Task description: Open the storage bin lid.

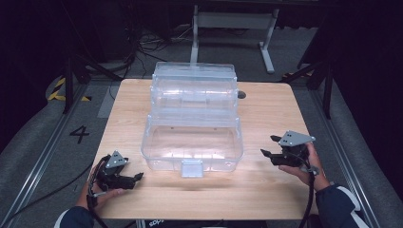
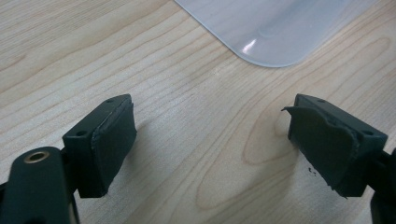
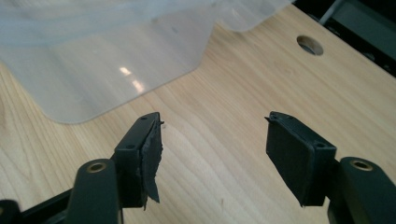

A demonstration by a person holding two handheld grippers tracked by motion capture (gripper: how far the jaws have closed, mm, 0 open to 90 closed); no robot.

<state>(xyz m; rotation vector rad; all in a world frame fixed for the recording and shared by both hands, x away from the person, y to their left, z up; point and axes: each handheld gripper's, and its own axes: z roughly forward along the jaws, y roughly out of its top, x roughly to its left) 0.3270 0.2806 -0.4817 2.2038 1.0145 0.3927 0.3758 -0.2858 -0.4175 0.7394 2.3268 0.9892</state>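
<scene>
Two hand-held grippers flank a clear plastic box at centre of wooden table, lid up, seen from high view: left gripper near box's front-left corner, right gripper off its right side, neither touching. Left gripper view: jaws wide apart, nothing btwn them, box corner just ahead. Right gripper view: jaws spread, nothing held, box wall ahead-left, table hole beyond.
</scene>
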